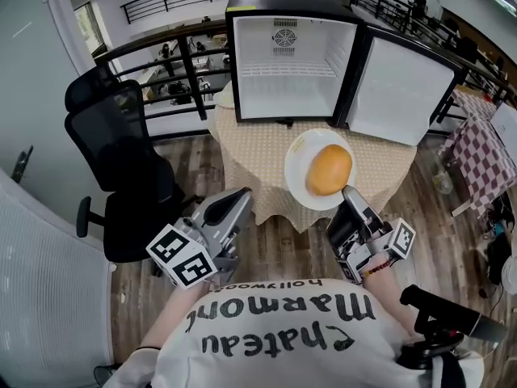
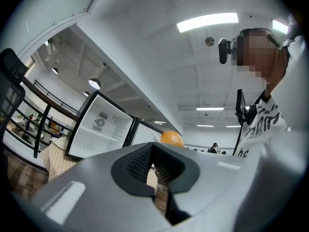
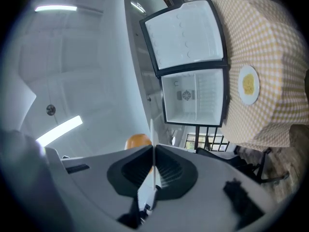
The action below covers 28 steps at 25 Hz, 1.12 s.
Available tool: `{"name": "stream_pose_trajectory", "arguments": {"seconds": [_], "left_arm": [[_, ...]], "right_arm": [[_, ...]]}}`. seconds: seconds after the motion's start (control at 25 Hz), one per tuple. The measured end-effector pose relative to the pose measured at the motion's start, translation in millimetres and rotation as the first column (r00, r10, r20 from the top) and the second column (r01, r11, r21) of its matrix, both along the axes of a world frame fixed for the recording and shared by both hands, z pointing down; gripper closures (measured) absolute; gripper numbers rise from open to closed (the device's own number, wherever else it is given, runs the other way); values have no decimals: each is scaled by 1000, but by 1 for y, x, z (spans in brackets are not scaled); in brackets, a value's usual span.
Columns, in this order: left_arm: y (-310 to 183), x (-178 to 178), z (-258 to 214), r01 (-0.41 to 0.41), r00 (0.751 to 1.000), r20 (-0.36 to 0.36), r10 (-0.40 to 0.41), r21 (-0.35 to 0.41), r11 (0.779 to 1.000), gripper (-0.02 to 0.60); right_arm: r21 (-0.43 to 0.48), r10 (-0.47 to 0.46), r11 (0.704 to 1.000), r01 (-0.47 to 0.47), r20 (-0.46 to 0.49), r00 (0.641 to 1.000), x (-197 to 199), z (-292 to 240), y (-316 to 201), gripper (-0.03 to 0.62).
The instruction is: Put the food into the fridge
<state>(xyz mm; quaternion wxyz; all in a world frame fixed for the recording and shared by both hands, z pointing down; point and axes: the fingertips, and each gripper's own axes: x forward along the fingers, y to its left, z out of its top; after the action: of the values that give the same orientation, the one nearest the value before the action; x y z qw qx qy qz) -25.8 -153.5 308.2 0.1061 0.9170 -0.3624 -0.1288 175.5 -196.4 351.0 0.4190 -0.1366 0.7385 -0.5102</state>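
Observation:
A round orange bun (image 1: 329,170) lies on a white plate (image 1: 299,156) held up over the table's front edge. My right gripper (image 1: 349,191) is shut on the plate's near rim. In the right gripper view the thin plate edge (image 3: 151,129) runs between the closed jaws of the right gripper (image 3: 153,158), with the bun (image 3: 137,140) just beyond. My left gripper (image 1: 242,194) hangs to the plate's left, shut and holding nothing. In the left gripper view the left gripper (image 2: 153,166) points towards the bun (image 2: 171,138). The small fridge (image 1: 287,55) stands on the table, empty, with its door (image 1: 404,91) swung open to the right.
The round table (image 1: 258,160) has a yellow checked cloth. In the right gripper view a second plate (image 3: 248,84) with something yellow lies on it before the fridge (image 3: 193,98). A black office chair (image 1: 121,152) stands at the left. A red checked table (image 1: 485,148) is at the right.

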Motion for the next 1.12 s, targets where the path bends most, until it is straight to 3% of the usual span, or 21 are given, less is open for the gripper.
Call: {"name": "stream_pose_trajectory", "arguments": {"seconds": [0.36,0.6,1.12], "left_arm": [[-37,-4,4,14,999,-46,-14,6,1000,577],[-61,-5,11,28,1000,-6,-28,-17,999,575],[-102,-2,27,17,1000,-1,-17,-61,998,575]], "right_arm": [[-8,-8,1000,8,-17,1000,-1,8,-44,574],[-54,-1,999,1,7,1000,0,14,-71,574],[-68,-17,998,16,-12,1000,-11,22,-113,574]]}}
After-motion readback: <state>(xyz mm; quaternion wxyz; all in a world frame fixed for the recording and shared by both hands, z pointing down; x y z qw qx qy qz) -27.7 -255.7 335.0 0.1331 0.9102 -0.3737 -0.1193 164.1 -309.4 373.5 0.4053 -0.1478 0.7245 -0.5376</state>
